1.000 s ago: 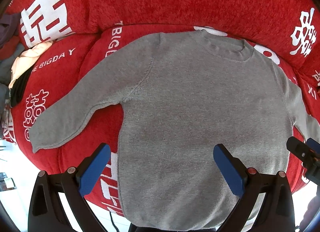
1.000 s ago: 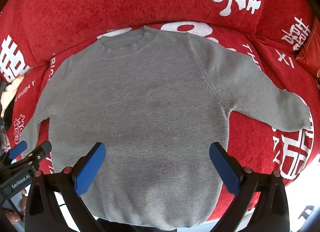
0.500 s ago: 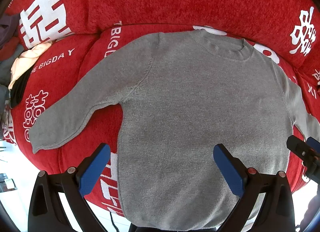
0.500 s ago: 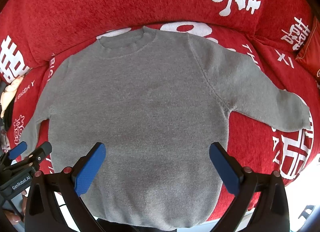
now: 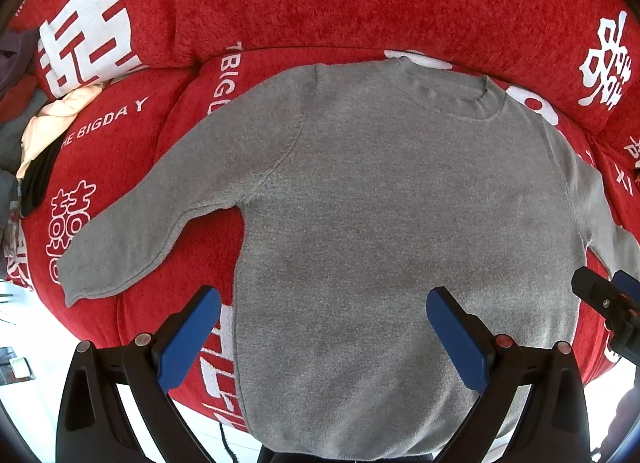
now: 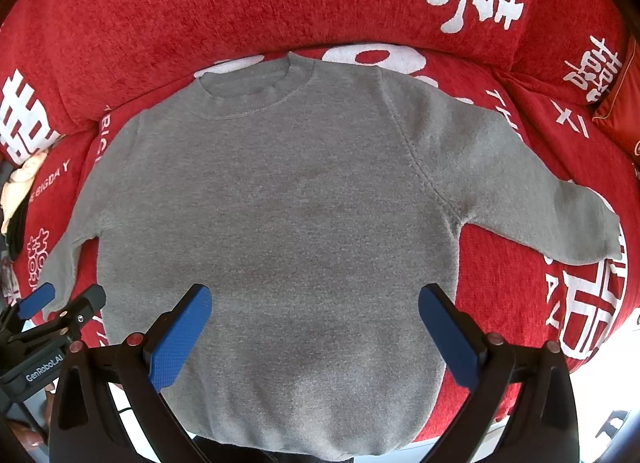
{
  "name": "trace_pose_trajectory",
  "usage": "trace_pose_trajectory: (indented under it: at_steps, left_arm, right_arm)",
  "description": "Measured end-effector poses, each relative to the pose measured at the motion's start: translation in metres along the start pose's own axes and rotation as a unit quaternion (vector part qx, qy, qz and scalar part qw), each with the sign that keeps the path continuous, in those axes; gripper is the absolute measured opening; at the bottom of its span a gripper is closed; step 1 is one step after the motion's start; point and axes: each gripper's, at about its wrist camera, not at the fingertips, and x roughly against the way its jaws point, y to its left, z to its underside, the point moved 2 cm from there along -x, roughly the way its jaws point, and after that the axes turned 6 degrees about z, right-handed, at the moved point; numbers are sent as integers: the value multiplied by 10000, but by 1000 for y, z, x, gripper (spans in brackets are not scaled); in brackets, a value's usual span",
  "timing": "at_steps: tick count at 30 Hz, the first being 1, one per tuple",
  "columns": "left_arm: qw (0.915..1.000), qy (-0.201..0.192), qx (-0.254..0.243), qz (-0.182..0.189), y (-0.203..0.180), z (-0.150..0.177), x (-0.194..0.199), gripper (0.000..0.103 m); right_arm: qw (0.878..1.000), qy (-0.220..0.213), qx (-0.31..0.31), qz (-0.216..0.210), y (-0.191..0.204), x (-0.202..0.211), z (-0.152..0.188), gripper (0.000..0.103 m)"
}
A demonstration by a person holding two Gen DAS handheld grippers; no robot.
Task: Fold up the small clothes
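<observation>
A small grey knit sweater [image 5: 380, 223] [image 6: 280, 223] lies flat and face up on a red sofa seat, collar toward the backrest and both sleeves spread out and down. My left gripper [image 5: 324, 335] hangs open above the sweater's lower left part, nothing between its blue pads. My right gripper [image 6: 316, 331] is open too, above the lower middle of the sweater. Each gripper shows at the edge of the other's view: the right one [image 5: 608, 299], the left one [image 6: 52, 311]. The hem reaches the seat's front edge.
The red sofa [image 5: 320, 3] [image 6: 200, 23] has white printed characters and a tall backrest behind the sweater. A pile of other clothes [image 5: 44, 131], cream, black and grey, lies at the far left of the seat. White floor [image 5: 24, 403] shows below the front edge.
</observation>
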Motion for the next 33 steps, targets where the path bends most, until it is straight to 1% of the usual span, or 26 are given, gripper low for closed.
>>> trace_pose_trajectory:
  at_steps: [33]
  left_arm:
    - [10000,31,-79,-38,-1,2,1,103]
  right_arm:
    - [9999,7,87,93,1,-4,1,103]
